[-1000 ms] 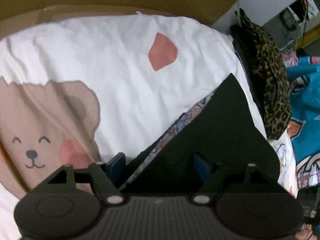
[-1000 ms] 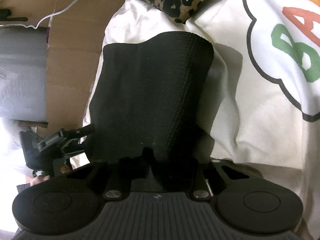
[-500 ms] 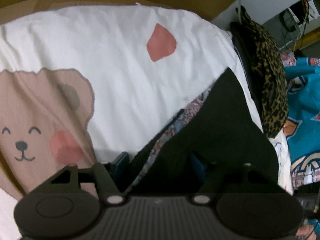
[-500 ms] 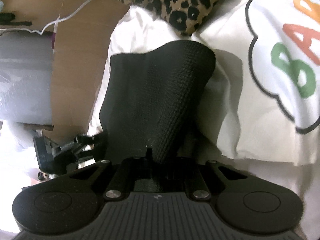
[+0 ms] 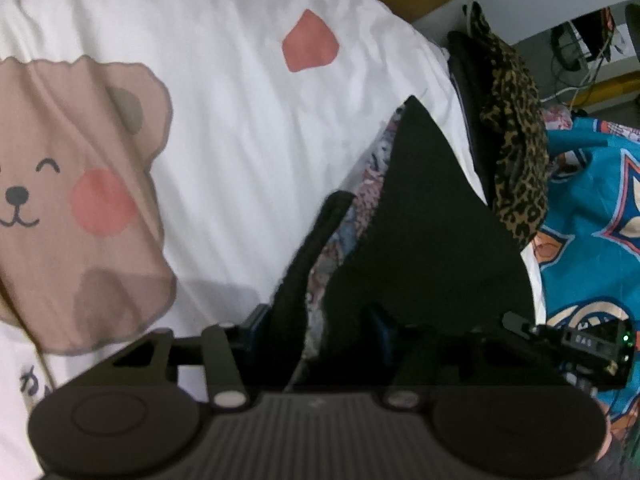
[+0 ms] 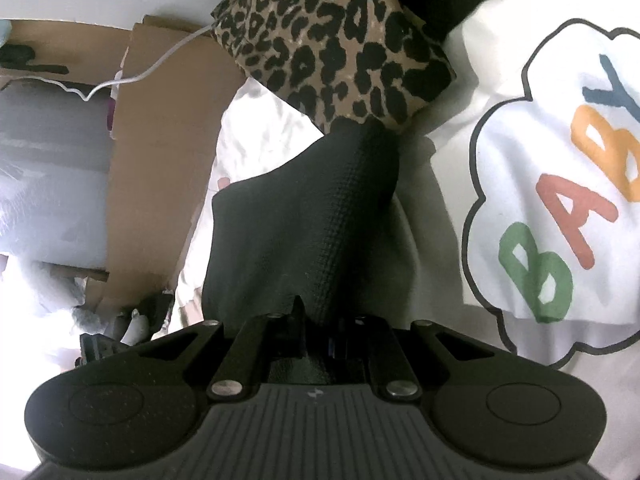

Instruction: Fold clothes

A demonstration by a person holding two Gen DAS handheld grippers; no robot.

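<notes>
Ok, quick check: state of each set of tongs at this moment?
Left tongs: closed on the black garment.
Right tongs: closed on the same black garment.

Both my tools looked alike: matte black housings with a ribbed centre panel flanked by two round embossed discs. On my left gripper (image 5: 316, 320) I saw black link arms pinned with silver screws, triangular cut-outs, and blue pads on the fingers (image 5: 256, 320). My right gripper (image 6: 316, 340) showed the same black linkage, two silver screws, and a sliver of blue inside.
</notes>
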